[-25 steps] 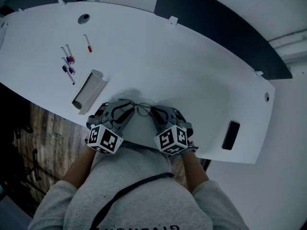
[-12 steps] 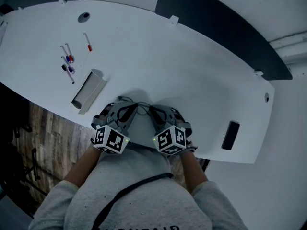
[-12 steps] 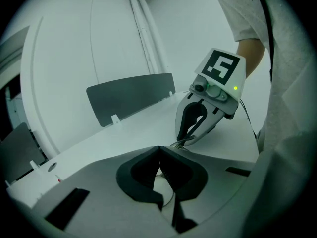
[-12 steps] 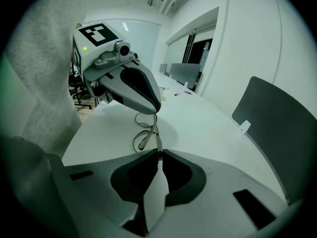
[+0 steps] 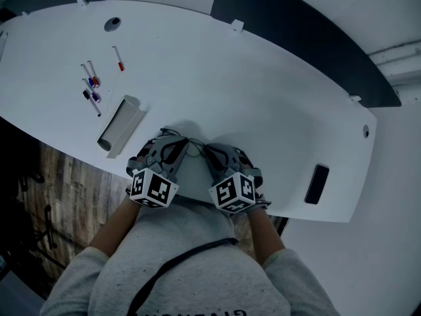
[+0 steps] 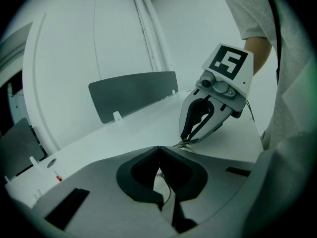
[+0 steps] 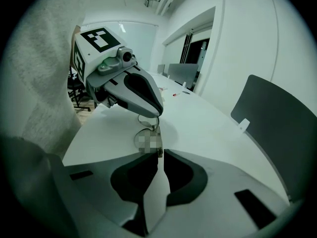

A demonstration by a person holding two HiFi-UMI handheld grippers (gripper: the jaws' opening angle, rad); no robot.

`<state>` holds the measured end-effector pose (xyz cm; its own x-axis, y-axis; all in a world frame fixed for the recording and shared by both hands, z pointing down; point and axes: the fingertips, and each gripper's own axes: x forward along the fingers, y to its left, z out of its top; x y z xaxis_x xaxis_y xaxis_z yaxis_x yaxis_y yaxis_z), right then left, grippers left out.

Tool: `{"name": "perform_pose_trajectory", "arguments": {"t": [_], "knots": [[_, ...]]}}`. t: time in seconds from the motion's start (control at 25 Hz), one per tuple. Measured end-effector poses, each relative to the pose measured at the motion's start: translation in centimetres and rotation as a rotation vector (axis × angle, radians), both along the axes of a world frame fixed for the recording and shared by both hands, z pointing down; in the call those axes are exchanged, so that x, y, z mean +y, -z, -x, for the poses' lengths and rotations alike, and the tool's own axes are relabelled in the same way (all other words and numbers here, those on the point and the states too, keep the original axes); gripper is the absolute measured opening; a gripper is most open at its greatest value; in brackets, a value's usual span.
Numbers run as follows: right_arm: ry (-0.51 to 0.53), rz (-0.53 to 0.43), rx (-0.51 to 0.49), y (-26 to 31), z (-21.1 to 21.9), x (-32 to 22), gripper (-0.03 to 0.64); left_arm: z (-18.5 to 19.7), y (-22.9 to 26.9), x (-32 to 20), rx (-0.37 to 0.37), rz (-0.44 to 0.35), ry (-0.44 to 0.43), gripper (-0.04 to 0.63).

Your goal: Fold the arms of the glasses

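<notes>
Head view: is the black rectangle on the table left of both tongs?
No, the black rectangle lies right of the right tongs, near the edge of the table.

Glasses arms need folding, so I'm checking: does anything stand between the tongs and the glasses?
Nothing visible does. The left tongs and the right tongs are each shut on the glasses themselves.

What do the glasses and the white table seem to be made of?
The glasses: a thin wire frame, likely metal, since the rims and arms show only as fine grey lines. The lens material cannot be told. The table: a smooth white board, perhaps laminate or painted. Its surface looks even and fairly matte, with no grain.
</notes>
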<state>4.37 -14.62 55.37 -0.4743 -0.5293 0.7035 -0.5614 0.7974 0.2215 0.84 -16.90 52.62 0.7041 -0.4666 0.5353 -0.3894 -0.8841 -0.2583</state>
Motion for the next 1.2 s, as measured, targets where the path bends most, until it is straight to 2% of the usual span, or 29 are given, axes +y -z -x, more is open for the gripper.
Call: {"name": "perform_pose_trajectory", "arguments": {"t": [0.6,1.2], "knots": [[-0.058,0.001,0.012,0.1,-2.1,0.4,0.043,-0.8,-0.6,-0.2,0.004,0.013,-0.017,0.015],[-0.044,-0.006,0.007,0.4,-2.0,0.8,0.041,-0.6,-0.2,0.2,0.023,0.022,0.008,0.015]]}}
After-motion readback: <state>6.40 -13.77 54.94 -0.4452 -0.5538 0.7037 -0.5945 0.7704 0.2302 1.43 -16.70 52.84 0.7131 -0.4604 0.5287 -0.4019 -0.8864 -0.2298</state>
